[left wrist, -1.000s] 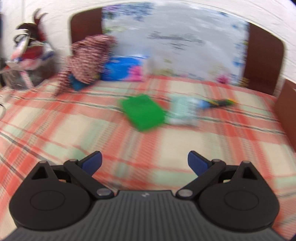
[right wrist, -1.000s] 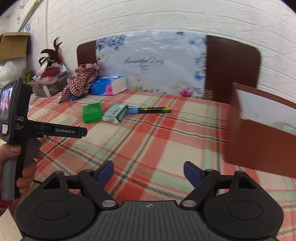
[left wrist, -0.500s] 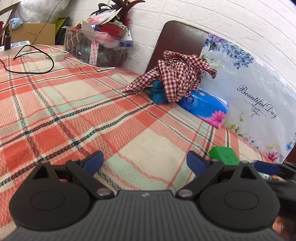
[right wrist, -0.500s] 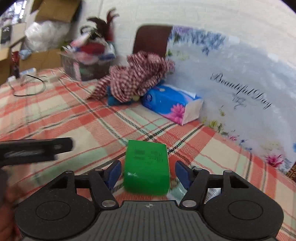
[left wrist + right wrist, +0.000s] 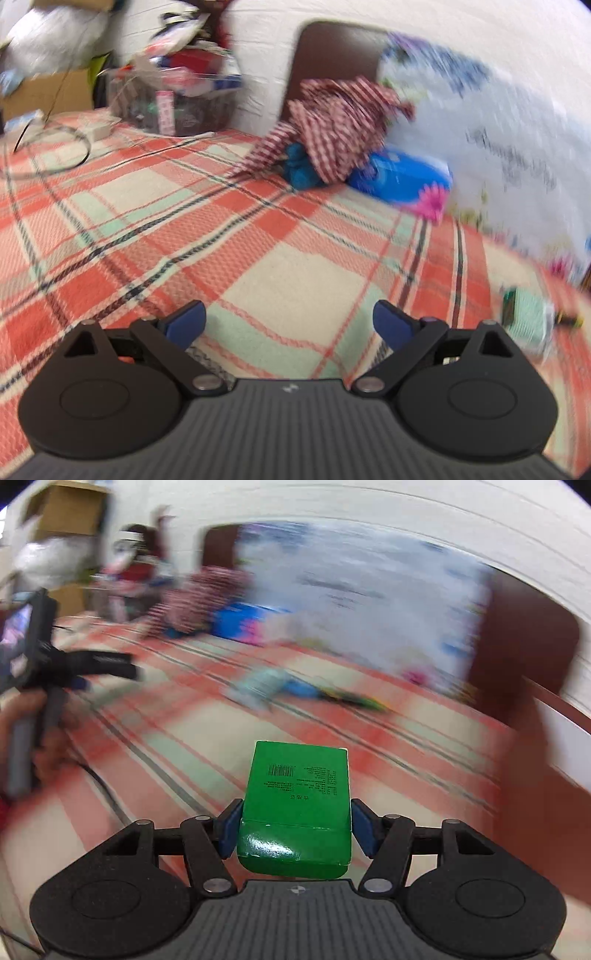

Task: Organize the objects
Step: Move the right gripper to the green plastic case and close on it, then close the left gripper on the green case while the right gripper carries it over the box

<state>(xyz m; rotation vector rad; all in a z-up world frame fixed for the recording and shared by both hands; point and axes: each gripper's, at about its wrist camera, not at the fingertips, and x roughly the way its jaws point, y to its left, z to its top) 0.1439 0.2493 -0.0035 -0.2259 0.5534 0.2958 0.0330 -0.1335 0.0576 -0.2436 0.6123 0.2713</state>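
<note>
Cardboard of green box (image 5: 295,805) looks light, stiff, crushable: we clamp its long sides with right gripper (image 5: 295,827); left gripper (image 5: 288,321) gapes, empty.

the right hand-held gripper (image 5: 295,827) is clamped, both blue pads pressed inward. the left hand-held gripper (image 5: 289,321) has its fingers spread wide, holding nothing.

Plaid cloth (image 5: 288,273) over the surface, checked rag (image 5: 332,129) on it, blue toy (image 5: 299,170) under the rag, tissue pack (image 5: 402,181) just right of rag, basket (image 5: 177,107) left, cable (image 5: 51,151) beyond.
</note>
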